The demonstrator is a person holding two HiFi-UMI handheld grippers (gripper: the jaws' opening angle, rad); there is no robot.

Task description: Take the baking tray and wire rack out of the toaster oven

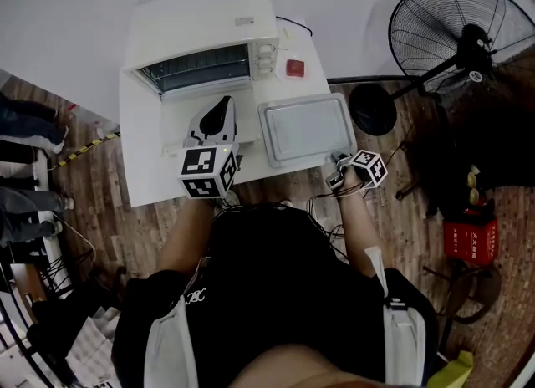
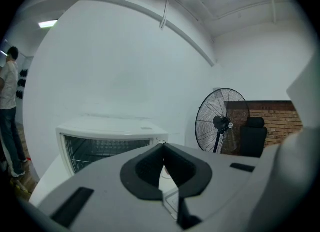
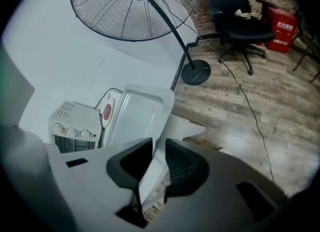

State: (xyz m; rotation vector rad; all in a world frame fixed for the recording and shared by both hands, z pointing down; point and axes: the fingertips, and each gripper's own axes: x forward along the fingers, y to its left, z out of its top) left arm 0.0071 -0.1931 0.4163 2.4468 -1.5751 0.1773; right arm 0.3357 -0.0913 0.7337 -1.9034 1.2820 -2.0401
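The white toaster oven (image 1: 209,22) stands at the back of the white table (image 1: 146,169) with its door folded down. Thin rack wires (image 2: 100,153) show low inside its cavity. The grey baking tray (image 1: 308,127) lies flat on the table to the oven's right. My right gripper (image 1: 337,162) is at the tray's near right corner. In the right gripper view the tray's rim (image 3: 150,146) runs between the jaws of the right gripper (image 3: 159,148), which stand slightly apart. My left gripper (image 1: 221,110) hovers over the lowered door. Its pads meet at the tips of the left gripper (image 2: 162,148), and nothing is between them.
A small red object (image 1: 294,67) sits on the table beside the oven's knobs. A black pedestal fan (image 1: 456,35) stands on the wood floor to the right, near a black chair (image 3: 240,11) and a red box (image 1: 470,236). A person (image 2: 7,111) stands far left.
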